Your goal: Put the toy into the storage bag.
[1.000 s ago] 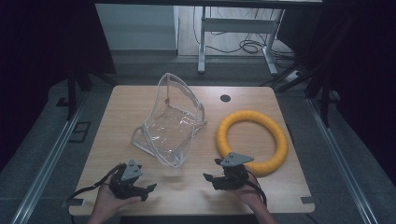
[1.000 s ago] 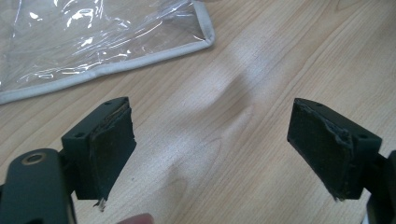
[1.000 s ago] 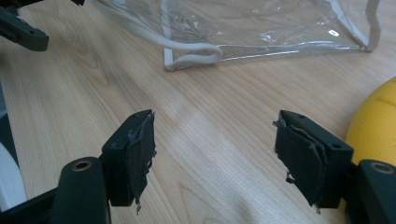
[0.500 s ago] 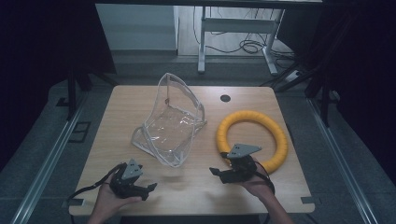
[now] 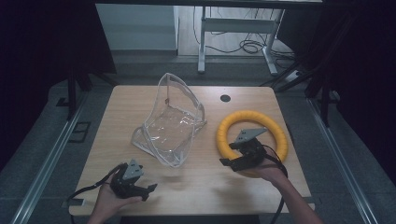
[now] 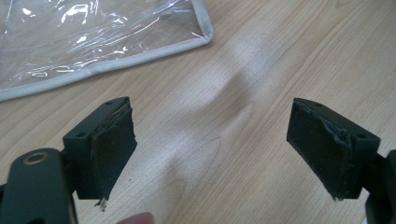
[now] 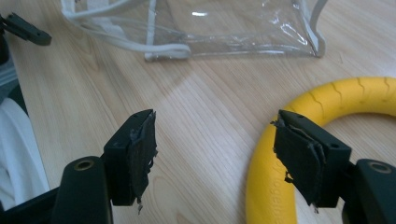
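A yellow foam ring [image 5: 252, 115] lies flat on the right half of the wooden table [image 5: 196, 182]. A clear plastic bag [image 5: 170, 123] with pale edging stands slumped at the middle. My right gripper [image 5: 227, 155] hovers over the ring's near left part, pointing left. Its jaws have just been closing a little and stand open with nothing between them. In the right gripper view [image 7: 219, 140] the ring [image 7: 355, 95] curves behind the right jaw and the bag [image 7: 224, 28] lies beyond. My left gripper [image 5: 148, 191] rests open near the front left edge. In the left gripper view [image 6: 210, 135] bare wood shows between its jaws and the bag's corner [image 6: 93, 37] lies ahead.
A small dark round hole [image 5: 225, 98] sits in the tabletop at the far edge, behind the ring. Metal rails run along the floor on both sides of the table. A desk frame and cables stand on the floor beyond.
My right gripper has risen and moved right and away from the front edge, coming over the ring's near left part. The left gripper, the bag and the ring have stayed put.
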`<state>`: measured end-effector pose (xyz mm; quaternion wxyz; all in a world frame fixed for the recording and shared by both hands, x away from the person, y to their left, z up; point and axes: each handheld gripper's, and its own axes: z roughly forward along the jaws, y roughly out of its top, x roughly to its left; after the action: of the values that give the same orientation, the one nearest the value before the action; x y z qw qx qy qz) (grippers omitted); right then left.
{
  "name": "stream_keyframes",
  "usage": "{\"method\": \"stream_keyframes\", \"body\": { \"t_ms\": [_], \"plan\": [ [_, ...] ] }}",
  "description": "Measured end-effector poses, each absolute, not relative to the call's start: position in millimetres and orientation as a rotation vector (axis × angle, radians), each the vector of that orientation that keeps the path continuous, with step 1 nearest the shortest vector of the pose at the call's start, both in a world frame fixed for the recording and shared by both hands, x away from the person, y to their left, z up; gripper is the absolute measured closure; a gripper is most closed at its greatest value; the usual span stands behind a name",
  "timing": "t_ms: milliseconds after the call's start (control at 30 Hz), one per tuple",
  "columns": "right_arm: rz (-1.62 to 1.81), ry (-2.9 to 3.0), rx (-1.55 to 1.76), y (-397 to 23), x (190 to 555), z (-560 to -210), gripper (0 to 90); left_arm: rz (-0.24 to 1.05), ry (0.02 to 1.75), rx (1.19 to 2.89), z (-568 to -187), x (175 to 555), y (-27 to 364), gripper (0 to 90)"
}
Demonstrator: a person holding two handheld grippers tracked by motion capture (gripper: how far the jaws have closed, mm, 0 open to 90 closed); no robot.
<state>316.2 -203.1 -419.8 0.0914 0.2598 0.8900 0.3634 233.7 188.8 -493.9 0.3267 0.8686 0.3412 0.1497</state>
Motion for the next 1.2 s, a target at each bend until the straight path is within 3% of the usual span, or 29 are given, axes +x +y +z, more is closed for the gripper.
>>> {"method": "stream_keyframes", "body": {
  "t_ms": [567, 1200],
  "plan": [
    [0.794, 2.763, 0.815, -206.1, 342.8, -423.6, 31.7, 0.401, 0.888, 2.293, -493.7, 233.7, 189.5, 15.1],
    [0.557, 2.84, 0.858, -199.4, 364.7, -455.7, 31.7, 0.404, 0.885, 2.299, -494.6, 233.7, 188.7, 15.1]
  ]
}}
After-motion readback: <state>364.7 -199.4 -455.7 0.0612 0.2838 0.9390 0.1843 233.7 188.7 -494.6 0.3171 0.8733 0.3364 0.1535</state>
